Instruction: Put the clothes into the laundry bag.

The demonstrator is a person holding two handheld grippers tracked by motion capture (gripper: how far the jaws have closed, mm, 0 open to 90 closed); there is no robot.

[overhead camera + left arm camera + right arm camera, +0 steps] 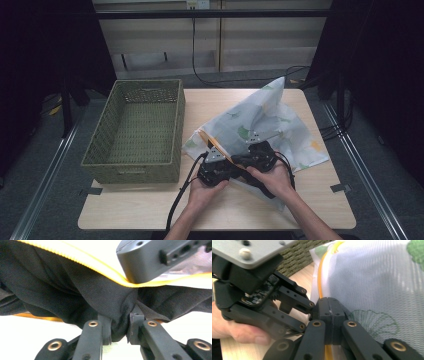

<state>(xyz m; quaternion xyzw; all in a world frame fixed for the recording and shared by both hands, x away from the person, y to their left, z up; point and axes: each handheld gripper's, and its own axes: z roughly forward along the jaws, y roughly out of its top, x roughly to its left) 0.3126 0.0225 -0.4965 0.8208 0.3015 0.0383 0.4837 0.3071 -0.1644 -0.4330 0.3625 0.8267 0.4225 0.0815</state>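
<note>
On the counter [150, 210]: left tongs [120, 326] pinching black cloth [62, 290], right tongs [329, 322] pinching mesh bag [260, 125]; tugging apart risks tearing mesh.

Basket [134, 131] blocks the left; table [310, 210] bare in front.

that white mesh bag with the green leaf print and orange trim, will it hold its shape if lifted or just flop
The white mesh bag with green leaf print and orange trim will probably flop: it already peaks and sags in soft folds. It looks light, since its thin net is see-through. The black fabric bunched in the left gripper looks equally limp.
</note>
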